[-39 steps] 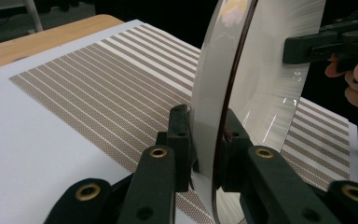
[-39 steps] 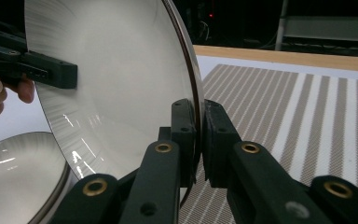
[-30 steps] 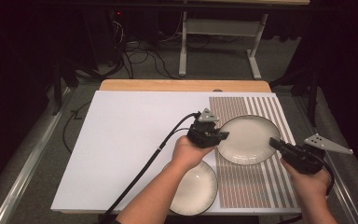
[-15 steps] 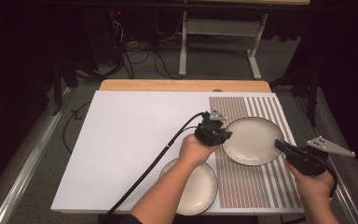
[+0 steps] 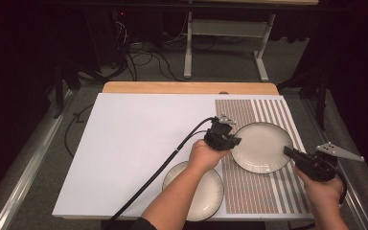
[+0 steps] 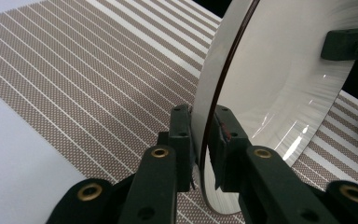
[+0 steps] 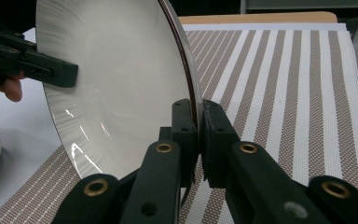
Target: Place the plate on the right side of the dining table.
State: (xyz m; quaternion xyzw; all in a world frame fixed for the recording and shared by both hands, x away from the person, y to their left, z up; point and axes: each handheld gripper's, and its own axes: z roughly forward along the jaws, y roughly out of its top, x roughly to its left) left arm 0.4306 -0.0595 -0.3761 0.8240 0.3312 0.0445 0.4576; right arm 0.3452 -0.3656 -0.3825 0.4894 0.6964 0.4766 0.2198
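Over striped mat (image 5: 249, 191): left gripper (image 5: 233, 141), right gripper (image 5: 288, 151) clamped on plate (image 5: 261, 146) rim; uneven lowering risks slip.

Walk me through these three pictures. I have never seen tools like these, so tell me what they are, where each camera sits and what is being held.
No robot here: a person holds a hand-held clamp tool in each hand. The high view looks down on the table from above. The left gripper and right gripper each pinch opposite edges of one cream plate, which is over a striped brown placemat. A second plate lies nearer the person, partly under the left forearm. The other two pictures come from cameras riding on the tools: each looks along its own black fingers, shut on the plate's dark-edged rim, with the other tool at the far rim.
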